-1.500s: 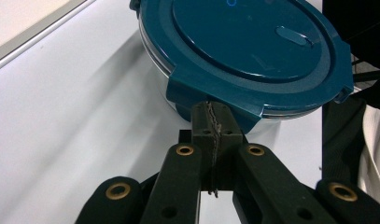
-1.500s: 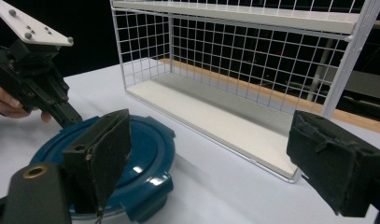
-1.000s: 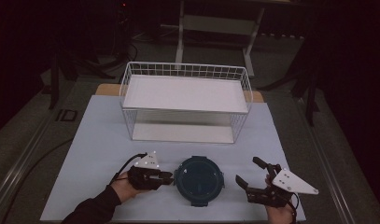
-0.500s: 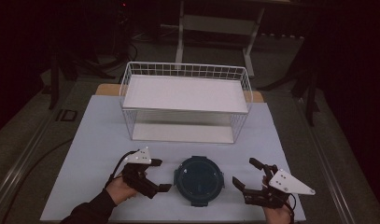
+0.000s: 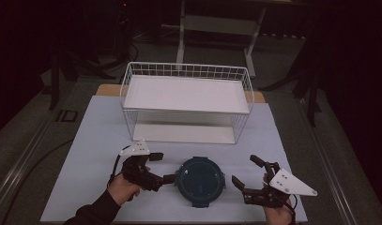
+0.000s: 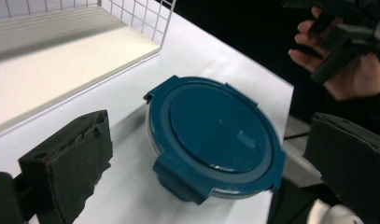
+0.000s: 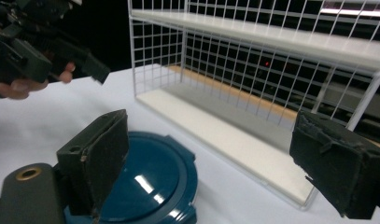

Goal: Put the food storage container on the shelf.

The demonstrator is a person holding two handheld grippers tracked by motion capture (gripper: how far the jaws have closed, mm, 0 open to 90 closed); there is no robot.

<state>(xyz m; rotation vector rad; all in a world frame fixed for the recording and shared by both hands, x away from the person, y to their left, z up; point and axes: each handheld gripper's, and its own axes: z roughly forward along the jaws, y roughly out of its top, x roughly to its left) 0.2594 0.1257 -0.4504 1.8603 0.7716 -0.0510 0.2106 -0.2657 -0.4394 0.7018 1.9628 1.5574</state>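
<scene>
A round container with a dark teal lid (image 5: 200, 182) (image 6: 215, 135) (image 7: 145, 186) sits on the pale table sheet near the front edge. My left gripper (image 5: 164, 167) (image 6: 210, 161) is just left of it, a little above the table. Its jaws have just been opening and now stand wide, with nothing gripped; the near fingertip (image 5: 170, 178) is close to the lid's left rim. My right gripper (image 5: 245, 170) (image 7: 215, 163) is open to the right of the container, apart from it. Each gripper view shows the other hand's gripper farther off (image 6: 339, 42) (image 7: 43, 51).
A white wire basket shelf (image 5: 186, 101) (image 7: 253, 107) stands behind the container across the middle of the table, with a white board on top and one at the bottom. The table sheet (image 5: 99, 140) ends a short way in front of my hands. Dark floor and stands surround the table.
The left gripper, shut beside the container a second ago, has opened wide and lifted slightly. The container and the right gripper have stayed where they were.
</scene>
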